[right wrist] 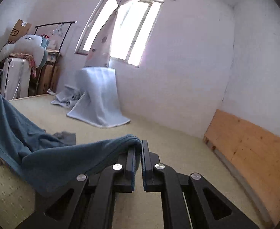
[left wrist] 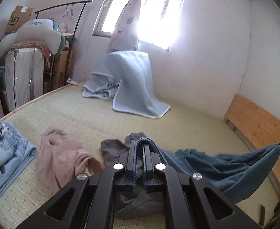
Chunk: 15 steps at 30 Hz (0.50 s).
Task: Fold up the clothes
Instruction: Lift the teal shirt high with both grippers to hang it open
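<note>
Keep left tool (left wrist: 139, 147) and right tool (right wrist: 138, 147) clamped on the teal garment's (left wrist: 225, 168) two corners — slung between them above the bed mat (left wrist: 86, 114) — level and taut, clear of the grey piece (left wrist: 111, 150) beneath.

We see white walls (right wrist: 187, 66), bright window (right wrist: 121, 32) with tied curtain (left wrist: 126, 24), woven mat (left wrist: 86, 112) underfoot. Pale blue blanket (left wrist: 132, 82) drapes below window. Wooden board (right wrist: 250, 143) right; clothes rack (left wrist: 71, 28), cardboard boxes (left wrist: 18, 18) left.
</note>
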{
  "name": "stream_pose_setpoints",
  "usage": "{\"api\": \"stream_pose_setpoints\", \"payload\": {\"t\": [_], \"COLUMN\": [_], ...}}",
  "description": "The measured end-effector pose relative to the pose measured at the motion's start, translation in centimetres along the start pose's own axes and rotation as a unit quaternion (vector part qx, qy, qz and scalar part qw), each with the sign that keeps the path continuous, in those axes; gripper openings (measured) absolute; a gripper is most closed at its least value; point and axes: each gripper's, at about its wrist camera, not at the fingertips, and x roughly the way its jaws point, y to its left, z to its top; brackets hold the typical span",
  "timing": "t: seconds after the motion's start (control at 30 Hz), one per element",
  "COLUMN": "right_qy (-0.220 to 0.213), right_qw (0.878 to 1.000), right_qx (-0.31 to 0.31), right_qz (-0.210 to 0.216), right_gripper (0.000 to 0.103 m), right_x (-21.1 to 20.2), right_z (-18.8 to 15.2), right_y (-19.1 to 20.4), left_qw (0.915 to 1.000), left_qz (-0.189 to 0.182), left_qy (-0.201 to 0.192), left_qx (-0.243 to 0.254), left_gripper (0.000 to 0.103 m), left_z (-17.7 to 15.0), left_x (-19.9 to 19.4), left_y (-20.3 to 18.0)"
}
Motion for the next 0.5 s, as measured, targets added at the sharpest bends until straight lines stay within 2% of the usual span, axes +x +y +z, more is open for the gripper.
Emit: {"api": "stream_pose_setpoints", "payload": {"t": [0.27,0.5], "right_qy": [-0.05,-0.094], "right_qw": [0.998,0.992], "right_qx": [0.025,0.047], "right_qz": [-0.035,-0.066], "right_gripper": [0.003,0.003], "right_x": [-5.1,-10.5], "right_z": [6.3,11.1], "right_y": [-5.0,-9.5], "left_qw": [0.9962,0.9919], "left_qz": [-0.039,-0.065], "left_qy": [-0.071,-0.107], "left_qx": [0.032,0.023], "left_gripper": [0.004,0.004], "left_z": [7.8,14.0], "left_x": [-5.8,-11.2], "left_y": [-4.6,-6.8]}}
